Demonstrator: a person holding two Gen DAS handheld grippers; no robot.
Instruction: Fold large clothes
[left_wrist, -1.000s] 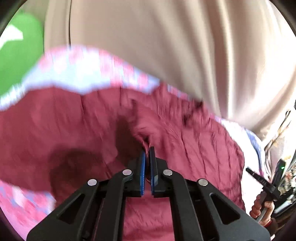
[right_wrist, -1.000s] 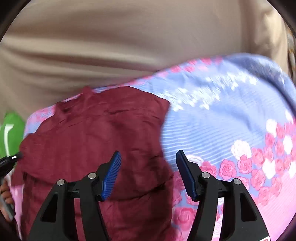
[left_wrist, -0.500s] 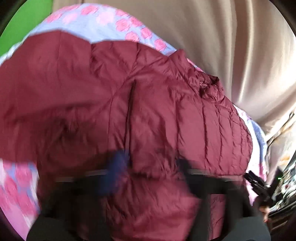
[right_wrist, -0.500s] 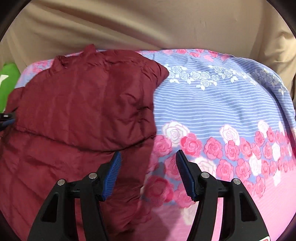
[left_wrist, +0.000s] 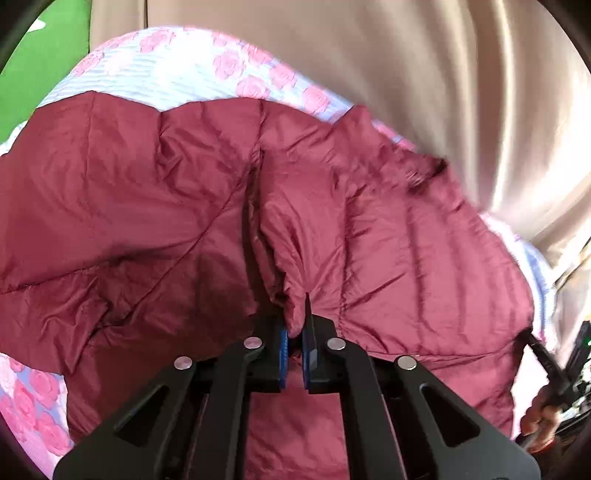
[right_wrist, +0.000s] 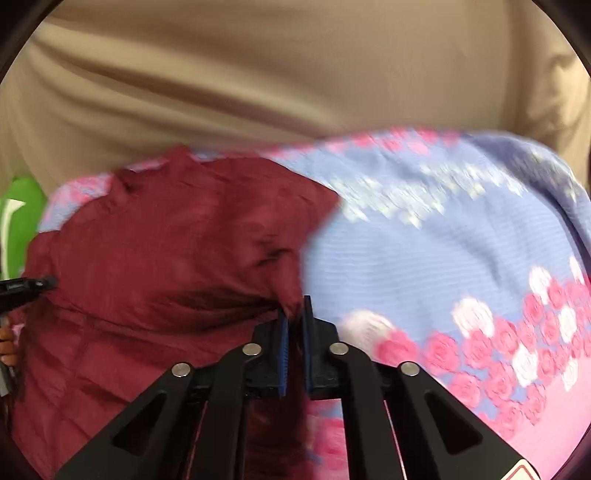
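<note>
Gripping now: both grippers pinch the maroon puffer jacket (left_wrist: 388, 236) at once.
Left gripper (left_wrist: 294, 334): jaws pressed together on a raised fold of the jacket near its middle seam.
Right gripper (right_wrist: 294, 325): jaws nipped onto the jacket's right-hand edge, where the fabric meets the bedsheet.
Jacket location: spread on the bed, over the floral bedsheet (right_wrist: 443, 258); it fills the left half of the right wrist view (right_wrist: 166, 251) and most of the left wrist view.
Jacket direction: in the right wrist view the collar (right_wrist: 181, 157) points away from the camera, toward the beige curtain (right_wrist: 258, 81); the long axis runs from that collar back toward the camera.
Jacket surface: quilted, creased, with a dark seam or zip line (left_wrist: 255, 192) running up from the left gripper.
Writing: none can be read on the jacket; a corner of a red-edged sticker (right_wrist: 526, 472) shows on the right gripper, its text out of view.
Other things: a green object with a white mark (right_wrist: 16, 218) beyond the bed's left side.
Cross view: the right gripper's tip (left_wrist: 543, 354) and the person's fingers (left_wrist: 539, 424) appear at the far right of the left wrist view.
</note>
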